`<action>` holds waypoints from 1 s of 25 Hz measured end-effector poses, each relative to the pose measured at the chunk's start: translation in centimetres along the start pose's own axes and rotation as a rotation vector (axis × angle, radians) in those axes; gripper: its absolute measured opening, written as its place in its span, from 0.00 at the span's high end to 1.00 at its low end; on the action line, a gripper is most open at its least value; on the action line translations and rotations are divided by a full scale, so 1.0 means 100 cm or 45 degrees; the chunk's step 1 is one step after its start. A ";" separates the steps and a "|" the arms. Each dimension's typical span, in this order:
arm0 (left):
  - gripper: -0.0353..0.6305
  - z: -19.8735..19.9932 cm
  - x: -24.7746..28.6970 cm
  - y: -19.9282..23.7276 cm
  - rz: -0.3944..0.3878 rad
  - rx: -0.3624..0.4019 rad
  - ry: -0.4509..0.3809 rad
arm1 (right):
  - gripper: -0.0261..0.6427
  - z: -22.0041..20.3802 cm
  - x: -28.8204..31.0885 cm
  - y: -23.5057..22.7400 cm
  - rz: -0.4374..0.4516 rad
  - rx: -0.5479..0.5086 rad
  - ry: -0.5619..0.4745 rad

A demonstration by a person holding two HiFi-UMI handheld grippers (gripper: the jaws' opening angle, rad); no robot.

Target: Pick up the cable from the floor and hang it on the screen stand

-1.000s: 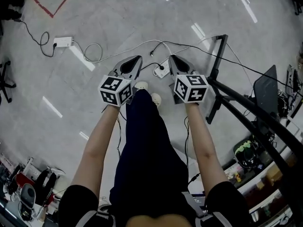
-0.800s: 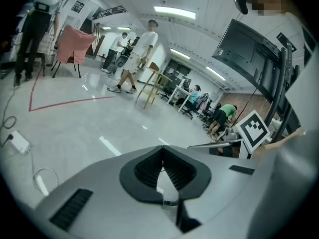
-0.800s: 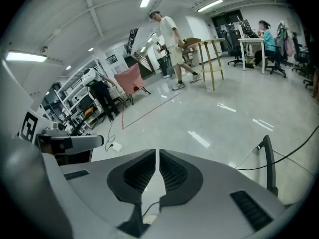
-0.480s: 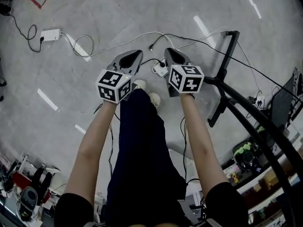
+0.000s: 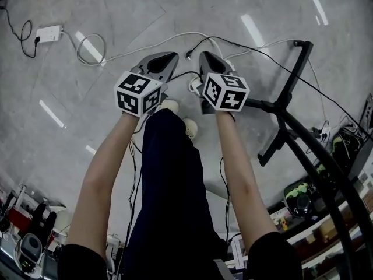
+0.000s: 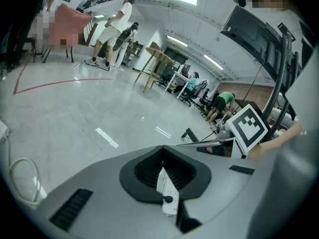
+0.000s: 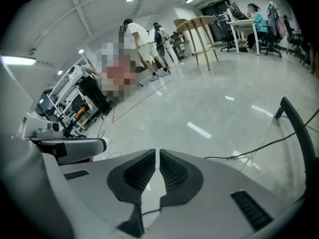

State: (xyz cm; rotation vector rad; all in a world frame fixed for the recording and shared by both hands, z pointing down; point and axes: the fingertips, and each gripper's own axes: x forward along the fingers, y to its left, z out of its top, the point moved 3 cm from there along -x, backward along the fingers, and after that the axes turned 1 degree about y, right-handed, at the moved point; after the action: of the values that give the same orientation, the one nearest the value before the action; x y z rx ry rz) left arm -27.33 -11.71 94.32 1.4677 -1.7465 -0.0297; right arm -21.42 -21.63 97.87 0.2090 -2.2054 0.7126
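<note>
lying on the glossy grey floor [image 5: 145,4], the thin white cable [image 5: 140,46] is seen in the head view running from a small white plug block [image 5: 48,34] at the far left, through a loose loop, and on in a shallow arc past the tips of both tools. the grey left gripper [image 5: 171,57] and the grey right gripper [image 5: 204,56], each topped by a black-and-white marker cube [image 5: 139,92], are held side by side on bare outstretched forearms, pointed forward and down. the arc of cable is placed just beyond their tips in that view, clear of both and touched by neither. a white rectangular power strip [image 5: 195,85] with a black plug in it is seen on the floor between the two grippers, and in the left gripper view it shows through the hollow behind that gripper's tips. the left gripper's jaws are pressed together at the tips, with nothing pinched. the right gripper's jaws are closed to a hairline slit and are likewise empty. a thin black cable [image 7: 232,157] is seen crossing the floor to the right of the right gripper. the black tubular screen stand [image 5: 284,105] is set to the right of the right gripper, well apart from the white cable's loop, with its foot bar on the floor. dark trousers [image 5: 169,179] and pale shoes [image 5: 170,105] are seen below and between the grippers.
</note>
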 end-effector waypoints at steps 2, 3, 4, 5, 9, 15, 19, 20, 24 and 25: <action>0.94 -0.011 0.015 0.012 0.002 -0.008 0.013 | 0.92 -0.011 0.017 -0.008 -0.013 0.017 0.007; 0.94 -0.017 0.021 0.018 0.007 -0.015 0.018 | 0.92 -0.017 0.025 -0.012 -0.016 0.019 0.016; 0.94 -0.023 0.026 0.023 0.010 -0.025 0.021 | 0.92 -0.024 0.032 -0.014 -0.017 0.015 0.028; 0.94 -0.029 0.031 0.027 0.009 -0.034 0.024 | 0.92 -0.031 0.039 -0.016 -0.018 0.005 0.041; 0.94 -0.053 0.050 0.041 -0.013 -0.034 0.053 | 0.92 -0.055 0.064 -0.026 -0.024 0.007 0.076; 0.94 -0.089 0.071 0.055 -0.039 -0.042 0.091 | 0.72 -0.090 0.101 -0.040 -0.030 0.165 0.110; 0.94 -0.104 0.081 0.069 -0.036 -0.051 0.092 | 0.65 -0.106 0.122 -0.048 -0.096 0.204 0.109; 0.94 -0.106 0.084 0.073 -0.034 -0.054 0.091 | 0.63 -0.110 0.126 -0.050 -0.108 0.210 0.110; 0.94 -0.112 0.093 0.087 -0.029 -0.059 0.083 | 0.60 -0.126 0.142 -0.059 -0.135 0.231 0.125; 0.94 -0.114 0.095 0.090 -0.029 -0.057 0.083 | 0.59 -0.129 0.147 -0.061 -0.147 0.227 0.129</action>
State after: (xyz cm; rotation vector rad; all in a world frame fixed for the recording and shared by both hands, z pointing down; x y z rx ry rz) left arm -27.54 -11.32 111.66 1.4404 -1.6669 -0.0322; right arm -20.75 -18.34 118.06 0.3791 -2.0166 0.8374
